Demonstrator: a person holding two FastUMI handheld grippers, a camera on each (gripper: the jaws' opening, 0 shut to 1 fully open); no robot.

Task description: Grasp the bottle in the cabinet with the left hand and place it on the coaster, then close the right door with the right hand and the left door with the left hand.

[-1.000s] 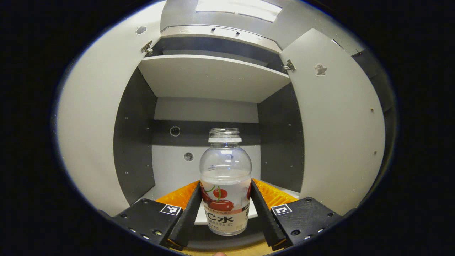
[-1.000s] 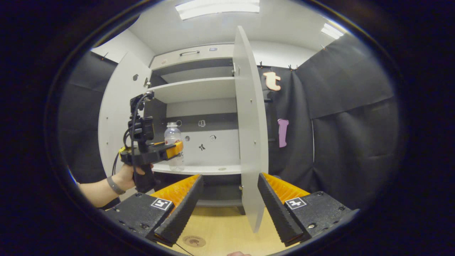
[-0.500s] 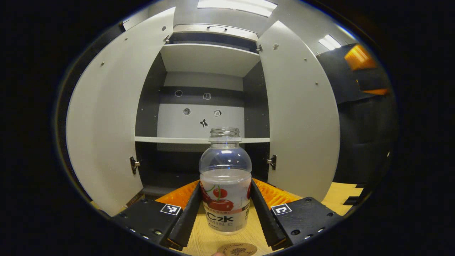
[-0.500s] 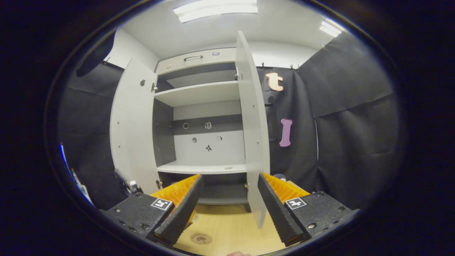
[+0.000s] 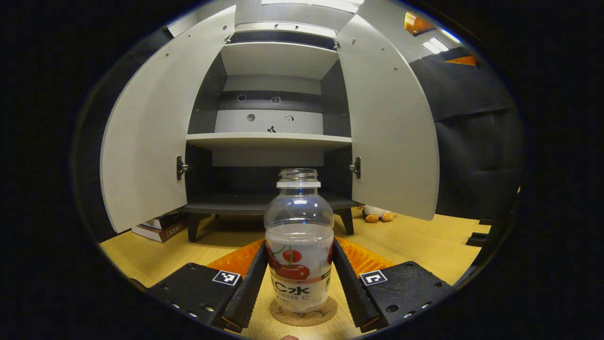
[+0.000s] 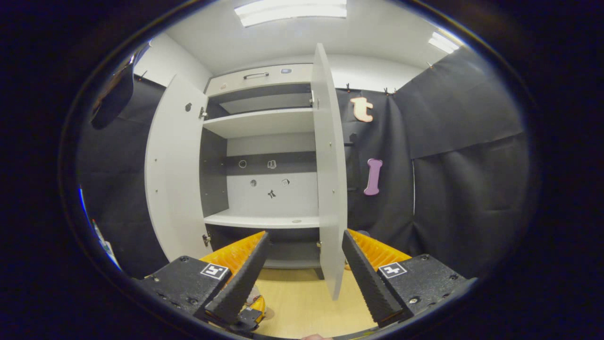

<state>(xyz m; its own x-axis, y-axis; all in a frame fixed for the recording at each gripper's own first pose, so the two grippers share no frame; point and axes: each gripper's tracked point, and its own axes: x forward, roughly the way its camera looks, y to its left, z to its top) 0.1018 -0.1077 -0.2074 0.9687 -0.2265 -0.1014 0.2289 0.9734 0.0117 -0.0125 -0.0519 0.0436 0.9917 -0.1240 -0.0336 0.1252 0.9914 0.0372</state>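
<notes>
The cabinet is standing with both doors swung open. The left hand-held gripper is clenching the bottle upright on the coaster lying on the desk. The right hand-held gripper is hanging released, fingers spread, touching nothing.

Tongs: ribbed fingers, screwed blocks, square markers.
</notes>
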